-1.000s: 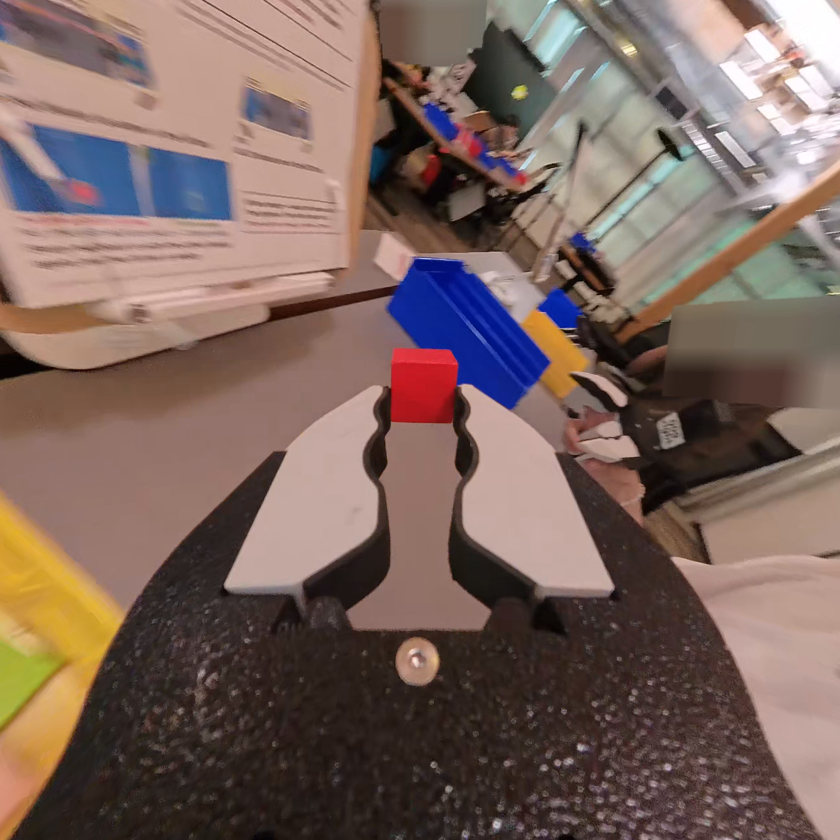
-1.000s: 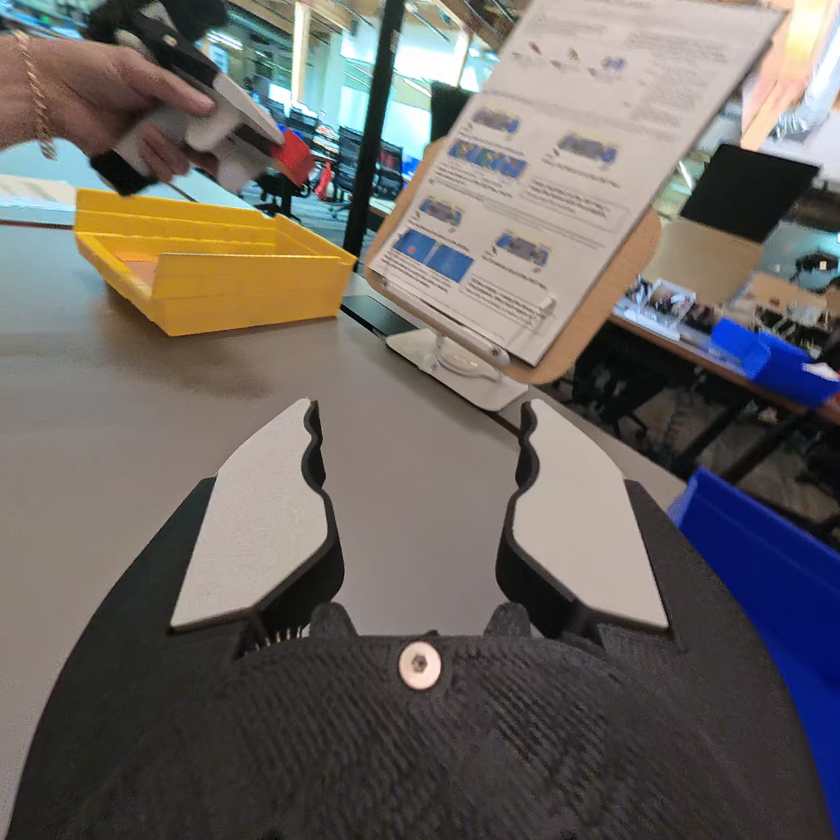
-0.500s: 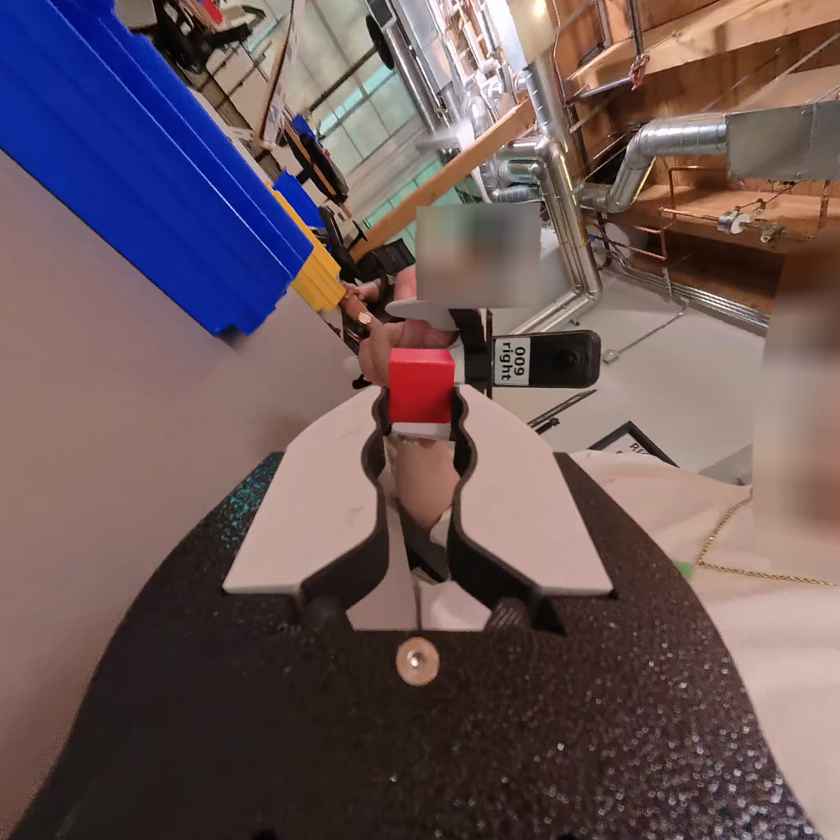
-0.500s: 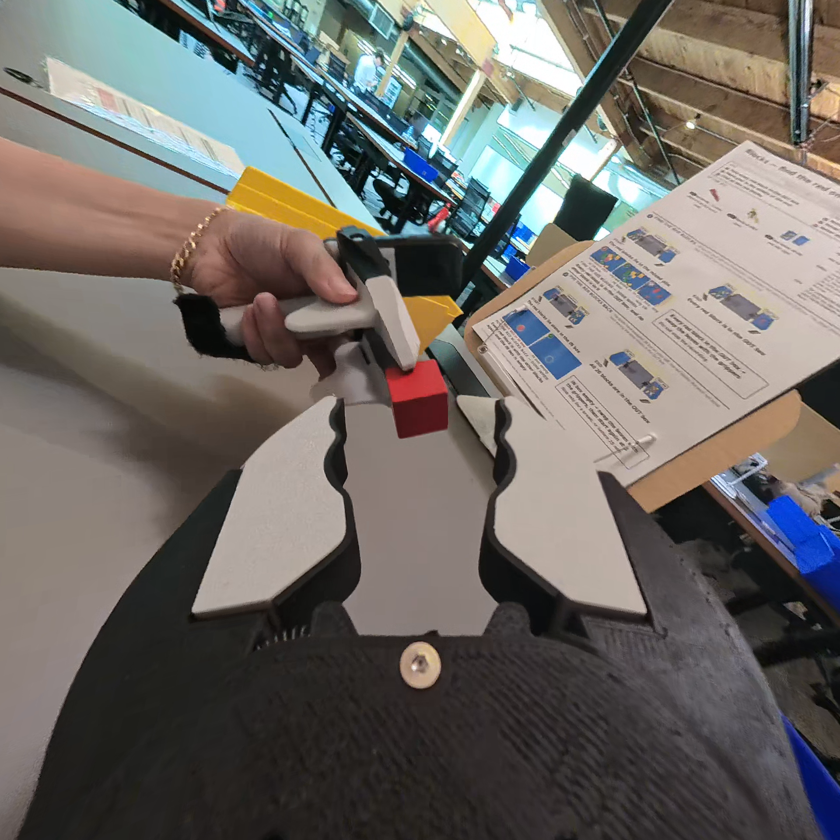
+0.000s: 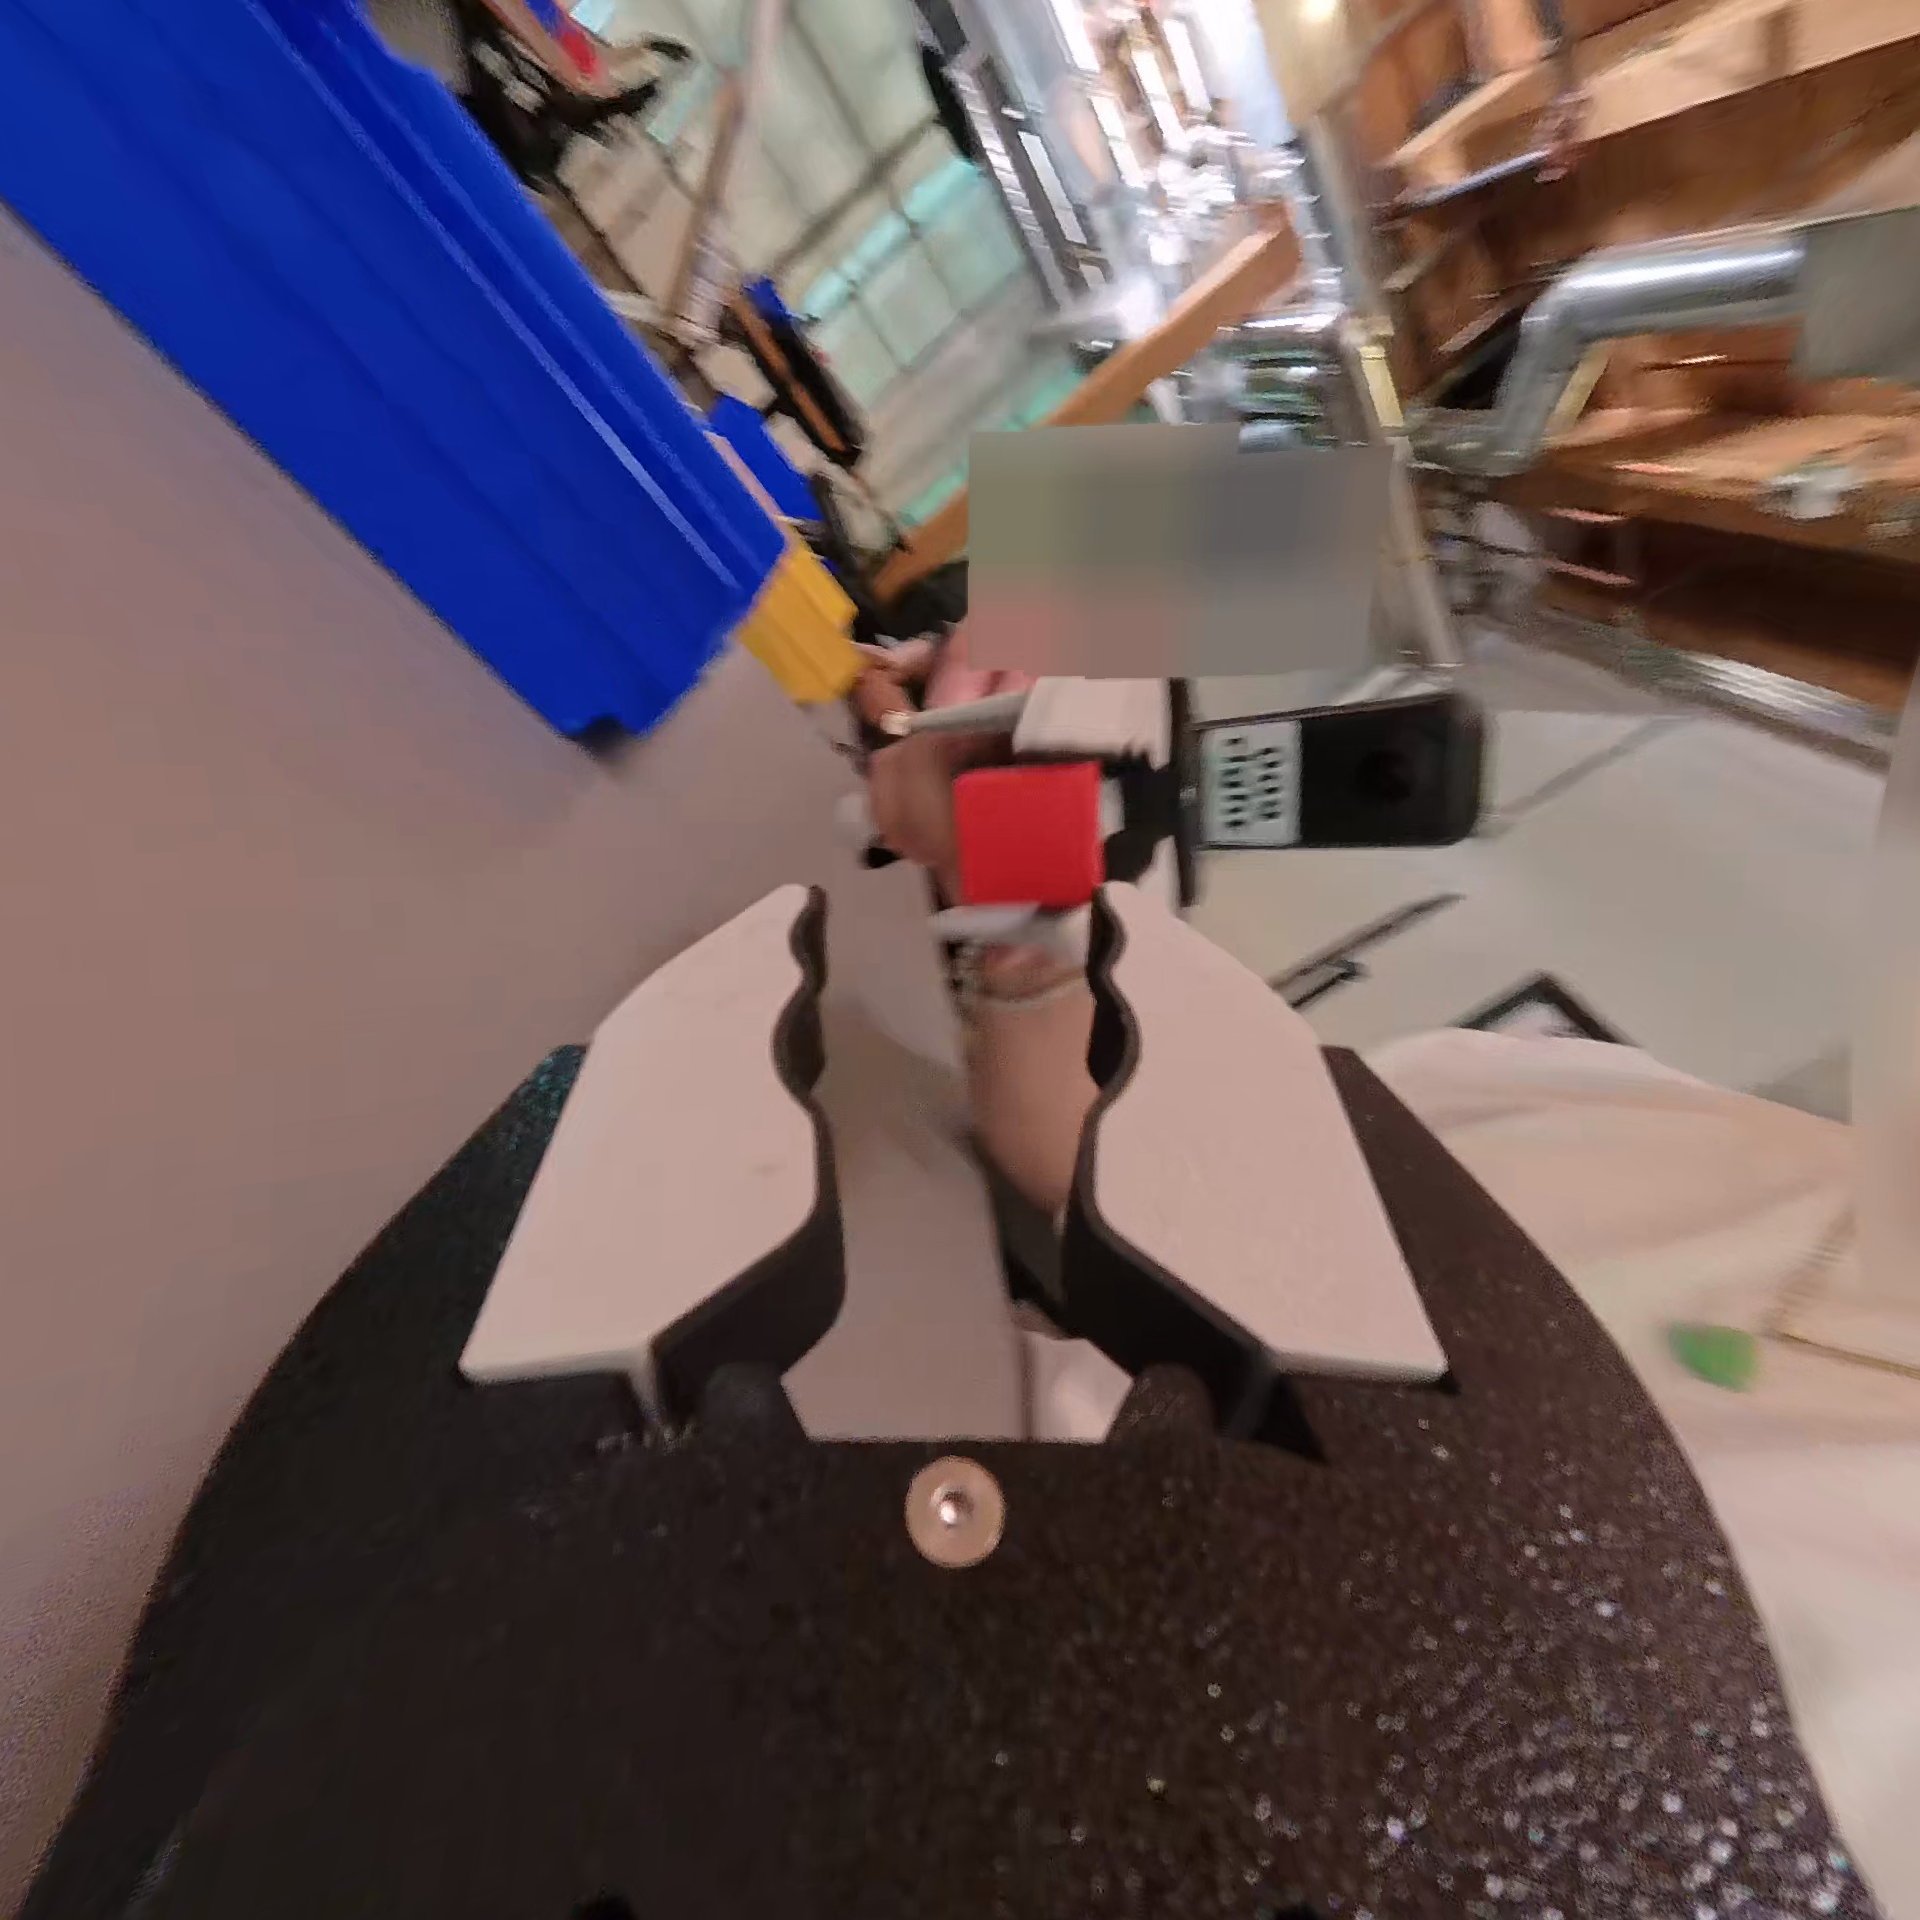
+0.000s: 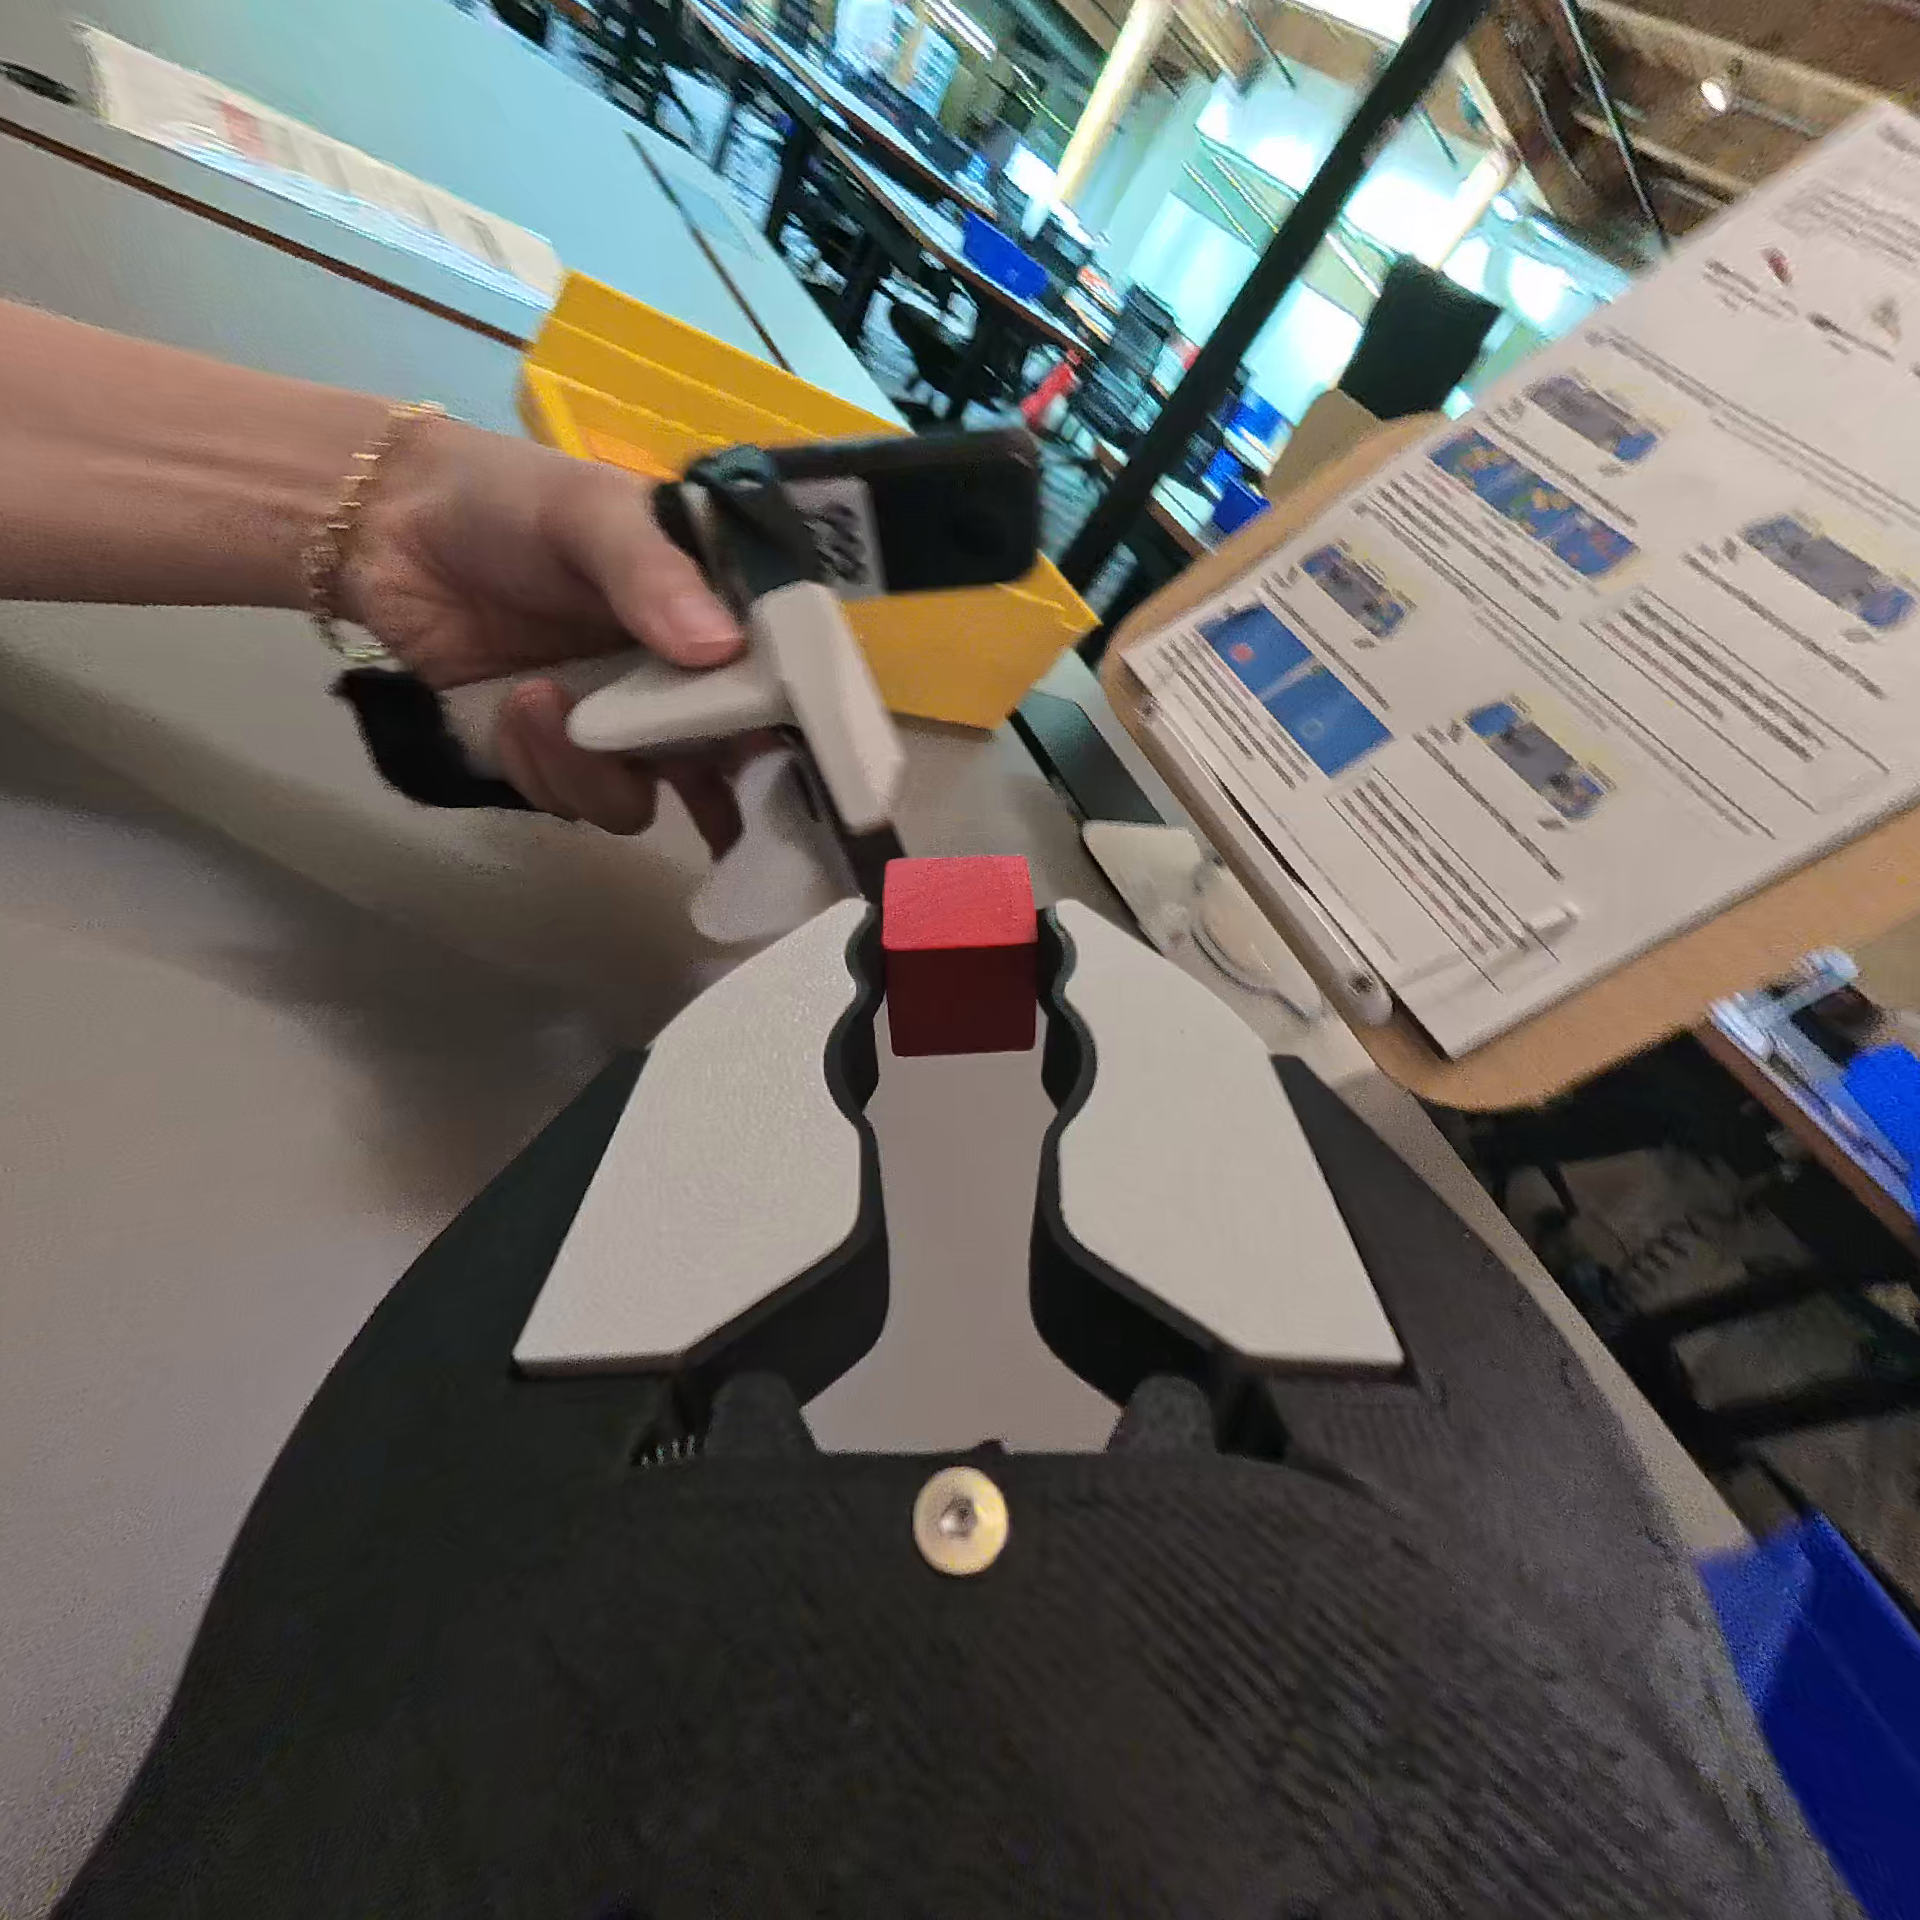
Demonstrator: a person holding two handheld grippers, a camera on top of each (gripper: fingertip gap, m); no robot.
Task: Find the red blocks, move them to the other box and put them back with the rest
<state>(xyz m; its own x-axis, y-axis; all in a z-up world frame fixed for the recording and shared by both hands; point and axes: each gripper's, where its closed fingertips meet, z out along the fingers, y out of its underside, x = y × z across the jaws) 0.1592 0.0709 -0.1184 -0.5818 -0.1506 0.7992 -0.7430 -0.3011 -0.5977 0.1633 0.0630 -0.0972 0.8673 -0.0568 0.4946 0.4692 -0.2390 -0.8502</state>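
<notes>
Red block (image 6: 961,951) now in right tongs (image 6: 958,935)

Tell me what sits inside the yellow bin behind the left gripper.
Only the yellow bin's walls and a strip of orange-lit floor show. The left gripper and hand cover much of it; no blocks are visible.

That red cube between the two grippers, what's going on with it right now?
A person is handing a small red wooden cube from one handheld gripper to the other, in the air above a grey table. The right gripper has both pads pressed on its sides. The left gripper stands open and clear of it. A yellow plastic bin and a blue plastic bin sit nearby.
</notes>
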